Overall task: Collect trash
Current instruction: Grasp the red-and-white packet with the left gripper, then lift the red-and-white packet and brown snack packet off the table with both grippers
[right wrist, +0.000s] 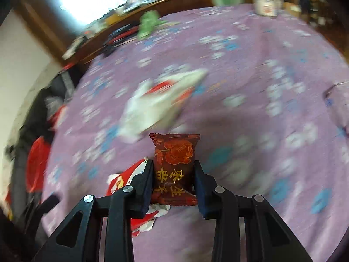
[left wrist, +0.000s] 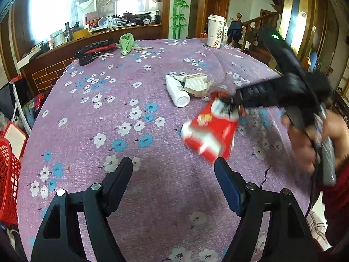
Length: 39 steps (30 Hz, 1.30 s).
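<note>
Right gripper (right wrist: 173, 172) clamped on brown snack packet (right wrist: 174, 168), packet upright between pads, lifted above purple floral tablecloth (left wrist: 130, 131). Red-white wrapper (left wrist: 210, 133) lies just beside it, near centre-right, uncollected. Left gripper (left wrist: 173, 170) spread wide, empty, hovering near edge. White bottle (left wrist: 176, 90) and crumpled paper (left wrist: 196, 84) farther back, touching, left to gather. Red basket (left wrist: 8, 181) at left edge, likely bin. Task judged early stage.

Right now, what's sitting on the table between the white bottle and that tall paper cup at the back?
Nothing: in the left wrist view, only bare flowered tablecloth lies between the white bottle and the paper cup.
</note>
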Tool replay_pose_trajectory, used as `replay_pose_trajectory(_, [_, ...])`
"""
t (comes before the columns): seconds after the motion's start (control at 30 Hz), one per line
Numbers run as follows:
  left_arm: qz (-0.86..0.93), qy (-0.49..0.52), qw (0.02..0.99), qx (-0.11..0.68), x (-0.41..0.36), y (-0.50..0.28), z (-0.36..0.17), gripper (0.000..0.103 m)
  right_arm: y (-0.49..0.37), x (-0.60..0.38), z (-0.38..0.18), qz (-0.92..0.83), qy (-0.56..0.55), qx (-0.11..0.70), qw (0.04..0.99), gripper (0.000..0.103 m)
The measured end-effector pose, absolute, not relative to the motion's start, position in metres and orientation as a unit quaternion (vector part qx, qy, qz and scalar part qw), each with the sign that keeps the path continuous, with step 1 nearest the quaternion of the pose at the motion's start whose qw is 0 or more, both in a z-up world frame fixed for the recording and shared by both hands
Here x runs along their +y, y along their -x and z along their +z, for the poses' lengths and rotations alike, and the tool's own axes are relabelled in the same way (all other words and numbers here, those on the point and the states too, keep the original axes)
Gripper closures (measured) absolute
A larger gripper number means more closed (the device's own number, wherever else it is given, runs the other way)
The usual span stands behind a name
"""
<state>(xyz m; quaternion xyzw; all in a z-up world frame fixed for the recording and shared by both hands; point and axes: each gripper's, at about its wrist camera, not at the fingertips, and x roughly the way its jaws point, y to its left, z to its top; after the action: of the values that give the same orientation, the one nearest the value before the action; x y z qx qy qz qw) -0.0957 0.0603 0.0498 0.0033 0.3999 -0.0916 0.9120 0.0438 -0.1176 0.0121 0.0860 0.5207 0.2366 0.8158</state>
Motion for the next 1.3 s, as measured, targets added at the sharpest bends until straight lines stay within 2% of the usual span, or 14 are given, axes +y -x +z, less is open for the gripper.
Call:
replay_pose_trajectory(0.17, [-0.105, 0.001, 0.911, 0.4, 0.062, 0.097, 0.052, 0.021, -0.013, -0.11, 0.025, 0.273, -0.089, 0.498, 0.818, 0.067])
replay_pose_trajectory(0.27, [-0.126, -0.032, 0.906, 0.402, 0.05, 0.095, 0.05, 0.011, -0.003, -0.121, 0.04, 0.256, -0.086, 0.468, 0.841, 0.067])
replay_pose_trajectory(0.47, [-0.13, -0.114, 0.891, 0.419, 0.017, 0.076, 0.03, 0.011, 0.01, -0.149, 0.061, 0.247, -0.114, 0.439, 0.856, 0.067])
replay_pose_trajectory(0.67, [-0.128, -0.111, 0.883, 0.437, 0.01, 0.058, 0.016, 0.011, 0.018, -0.165, 0.063, 0.244, -0.131, 0.434, 0.857, 0.067])
replay_pose_trajectory(0.73, [-0.126, -0.101, 0.885, 0.437, 0.012, 0.055, 0.017, 0.021, 0.02, -0.168, 0.062, 0.244, -0.135, 0.434, 0.857, 0.067])
replay_pose_trajectory(0.77, [-0.122, -0.097, 0.882, 0.444, 0.013, 0.052, 0.015, 0.035, 0.019, -0.169, 0.061, 0.243, -0.136, 0.434, 0.857, 0.067])
replay_pose_trajectory(0.83, [-0.117, -0.082, 0.882, 0.448, 0.015, 0.048, 0.013, 0.039, 0.021, -0.17, 0.059, 0.245, -0.139, 0.435, 0.855, 0.067])
replay_pose_trajectory(0.87, [-0.112, -0.077, 0.885, 0.446, 0.017, 0.048, 0.014, 0.044, 0.022, -0.169, 0.057, 0.245, -0.14, 0.435, 0.855, 0.067])
replay_pose_trajectory(1.17, [-0.078, -0.007, 0.911, 0.405, 0.046, 0.061, 0.026, 0.064, 0.033, -0.147, 0.041, 0.239, -0.107, 0.426, 0.866, 0.067])
replay_pose_trajectory(1.3, [-0.063, 0.005, 0.918, 0.391, 0.051, 0.067, 0.03, 0.065, 0.038, -0.132, 0.035, 0.229, -0.083, 0.411, 0.878, 0.067])
